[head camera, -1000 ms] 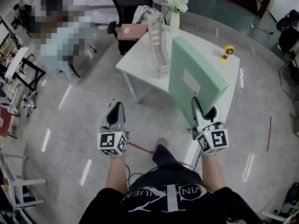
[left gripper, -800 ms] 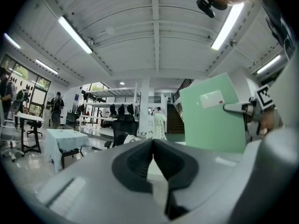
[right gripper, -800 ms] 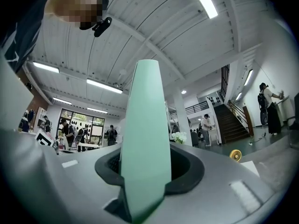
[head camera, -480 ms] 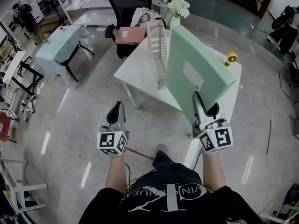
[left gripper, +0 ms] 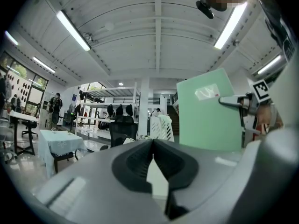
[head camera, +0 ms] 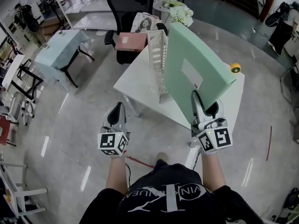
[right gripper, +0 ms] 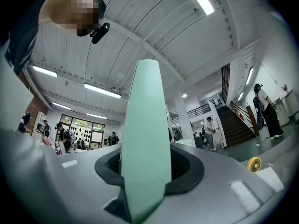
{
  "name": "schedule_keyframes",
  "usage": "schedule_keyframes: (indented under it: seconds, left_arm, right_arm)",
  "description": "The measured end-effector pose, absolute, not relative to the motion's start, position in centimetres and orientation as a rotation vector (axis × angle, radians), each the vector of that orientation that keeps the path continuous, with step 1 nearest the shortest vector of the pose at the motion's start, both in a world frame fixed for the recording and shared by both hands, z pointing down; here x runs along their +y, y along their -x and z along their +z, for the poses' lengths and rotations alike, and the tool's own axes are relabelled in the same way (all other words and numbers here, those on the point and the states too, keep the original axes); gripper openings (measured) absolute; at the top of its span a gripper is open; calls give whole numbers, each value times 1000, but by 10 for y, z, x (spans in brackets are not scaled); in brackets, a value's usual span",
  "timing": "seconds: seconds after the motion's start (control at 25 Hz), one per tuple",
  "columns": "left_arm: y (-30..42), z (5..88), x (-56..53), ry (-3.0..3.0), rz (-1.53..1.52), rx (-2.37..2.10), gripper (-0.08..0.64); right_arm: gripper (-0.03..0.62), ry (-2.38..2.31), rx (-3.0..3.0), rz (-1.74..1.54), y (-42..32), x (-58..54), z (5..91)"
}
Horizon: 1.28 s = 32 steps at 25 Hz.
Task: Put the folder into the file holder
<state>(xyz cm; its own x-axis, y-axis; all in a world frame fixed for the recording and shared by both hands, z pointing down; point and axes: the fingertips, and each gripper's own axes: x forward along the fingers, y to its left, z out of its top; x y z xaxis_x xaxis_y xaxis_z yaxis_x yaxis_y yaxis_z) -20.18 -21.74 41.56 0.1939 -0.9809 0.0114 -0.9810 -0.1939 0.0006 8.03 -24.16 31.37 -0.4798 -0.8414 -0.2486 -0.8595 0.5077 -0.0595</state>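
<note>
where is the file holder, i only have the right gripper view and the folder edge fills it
Observer: The white file holder stands upright on the white table, directly left of the green folder in the head view.
Operator: is the left gripper carrying anything
Observer: No. The left gripper has its jaws together with nothing between them, and it is over the floor, short of the table.
Operator: which way does the folder face
Observer: Its broad face, with a white label on it, is turned toward the file holder.
</note>
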Motion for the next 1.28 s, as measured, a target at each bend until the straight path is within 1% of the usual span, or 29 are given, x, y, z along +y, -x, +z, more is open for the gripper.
schedule_keyframes:
  seconds: [0.32,0.72,1.12,1.28]
  left_arm:
    - [199,411,-250,-2442,-24,-1974,0]
    - [207,421,-281,-2420,16,-1956,0]
    - [216,412,-344,-2501,35,-1865,0]
    - [227,411,-369,-2515,41,-1853,0]
  right_arm:
    - [179,1418,2498,128,-67,-281,303]
    - [181,1453,2492,77,-49,-324,309]
    - [181,1525,2434,27,-33,-369,311]
    - [181,1520,2401,53,-20,-385,312]
